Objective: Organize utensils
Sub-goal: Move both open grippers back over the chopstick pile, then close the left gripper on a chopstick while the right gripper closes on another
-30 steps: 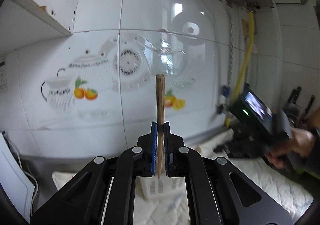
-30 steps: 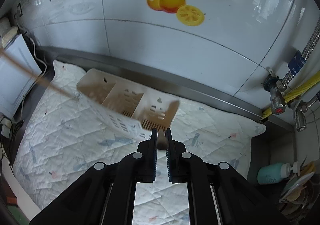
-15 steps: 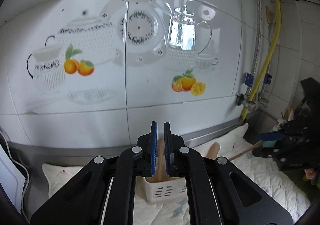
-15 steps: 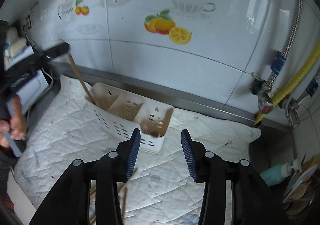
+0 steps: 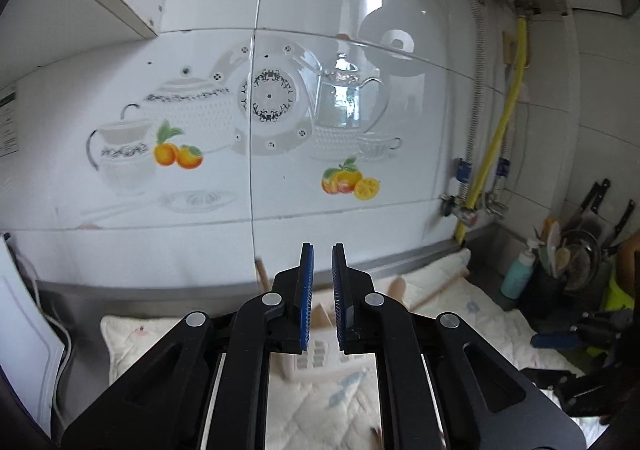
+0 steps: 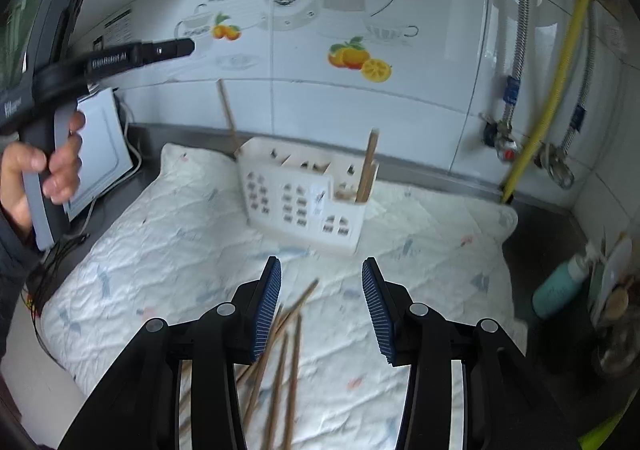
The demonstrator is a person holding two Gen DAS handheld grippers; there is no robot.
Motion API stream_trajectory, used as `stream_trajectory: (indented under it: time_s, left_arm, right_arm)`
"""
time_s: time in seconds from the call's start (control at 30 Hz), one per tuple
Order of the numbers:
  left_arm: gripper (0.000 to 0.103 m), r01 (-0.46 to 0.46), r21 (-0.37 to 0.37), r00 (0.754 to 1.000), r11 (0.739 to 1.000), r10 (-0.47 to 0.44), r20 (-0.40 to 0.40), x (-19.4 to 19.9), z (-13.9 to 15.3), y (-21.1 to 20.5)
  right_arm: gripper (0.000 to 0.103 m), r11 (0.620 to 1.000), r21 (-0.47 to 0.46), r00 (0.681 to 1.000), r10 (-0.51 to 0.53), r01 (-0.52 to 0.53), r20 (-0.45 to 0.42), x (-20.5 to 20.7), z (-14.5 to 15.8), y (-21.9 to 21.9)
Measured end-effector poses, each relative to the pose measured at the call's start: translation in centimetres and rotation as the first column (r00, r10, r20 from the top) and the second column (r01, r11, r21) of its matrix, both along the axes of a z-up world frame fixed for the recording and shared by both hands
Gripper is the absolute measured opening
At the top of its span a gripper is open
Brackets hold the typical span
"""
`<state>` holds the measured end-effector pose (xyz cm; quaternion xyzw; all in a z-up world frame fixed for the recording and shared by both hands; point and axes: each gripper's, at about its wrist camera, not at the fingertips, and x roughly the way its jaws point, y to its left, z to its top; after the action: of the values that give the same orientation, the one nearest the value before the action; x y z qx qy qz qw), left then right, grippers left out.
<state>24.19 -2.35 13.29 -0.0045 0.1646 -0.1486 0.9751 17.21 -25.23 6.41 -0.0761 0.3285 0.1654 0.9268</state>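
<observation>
A white perforated utensil holder (image 6: 304,201) stands on the quilted mat (image 6: 160,250). One wooden chopstick (image 6: 226,109) leans out of its left end and another (image 6: 368,165) stands in its right compartment. Several wooden chopsticks (image 6: 280,354) lie loose on the mat under my right gripper (image 6: 322,306), which is open and empty above them. My left gripper (image 5: 322,298) is slightly open and empty above the holder (image 5: 316,354). It also shows at upper left in the right wrist view (image 6: 176,47).
A tiled wall with teapot and fruit prints (image 5: 260,121) runs behind the mat. A yellow gas hose (image 6: 556,61) and valves stand at right. A teal bottle (image 6: 560,286) and a utensil crock (image 5: 560,266) sit at far right. A white appliance (image 6: 100,145) stands at left.
My left gripper let go of its chopstick into the holder and rose. My right gripper opened, released its chopstick into the right compartment, and pulled back over the loose chopsticks.
</observation>
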Motion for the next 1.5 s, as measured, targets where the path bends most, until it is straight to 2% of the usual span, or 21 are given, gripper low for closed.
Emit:
stream_trajectory:
  time_s: [0.13, 0.27, 0.4, 0.57, 0.7, 0.8, 1.03, 1.3, 1.5]
  left_arm:
    - [0.010, 0.004, 0.001, 1.000, 1.000, -0.004, -0.021, -4.1, -2.0, 0.8]
    - [0.018, -0.011, -0.012, 0.997, 1.000, 0.010, -0.071, -7.8, -5.2, 2.0]
    - [0.019, -0.018, 0.002, 0.993, 1.000, 0.018, -0.121, -11.1, -9.1, 2.7]
    - [0.019, -0.009, -0.035, 0.977, 0.999, 0.001, -0.212, -13.6, -13.5, 3.1]
    - [0.019, 0.040, -0.045, 0.952, 0.998, -0.052, -0.303, -14.9, -17.3, 2.4]
    - [0.019, 0.068, -0.031, 0.935, 0.997, -0.075, -0.345, -15.4, -19.4, 1.3]
    - [0.018, 0.125, -0.029, 0.890, 0.992, -0.125, -0.438, -14.8, -23.2, -0.8]
    - [0.018, 0.119, -0.014, 0.872, 0.993, -0.112, -0.477, -13.5, -24.9, -1.4]
    - [0.018, 0.111, 0.013, 0.875, 0.994, -0.092, -0.475, -12.9, -25.1, -1.5]
  right_arm:
    - [0.040, 1.000, 0.013, 1.000, -0.004, 0.004, -0.001, -4.2, -2.7, 0.2]
    - [0.034, 0.999, 0.045, 1.000, -0.015, 0.016, -0.021, -7.7, -5.8, 0.1]
    - [0.031, 0.995, 0.090, 0.998, -0.031, 0.036, -0.056, -10.3, -8.6, 0.2]
    - [0.028, 0.998, 0.042, 0.997, -0.051, 0.054, -0.060, -12.5, -12.2, 1.8]
    - [0.027, 0.995, 0.009, 0.993, -0.094, 0.095, -0.077, -12.7, -14.5, 2.3]
    - [0.024, 0.994, 0.040, 0.989, -0.097, 0.102, -0.115, -12.4, -15.6, 2.1]
    - [0.024, 0.994, 0.003, 0.987, -0.111, 0.112, -0.114, -12.3, -16.4, 2.3]
    - [0.024, 0.993, 0.015, 0.985, -0.112, 0.115, -0.128, -12.0, -16.9, 2.1]
    - [0.024, 0.993, 0.024, 0.985, -0.112, 0.116, -0.134, -12.0, -17.1, 2.0]
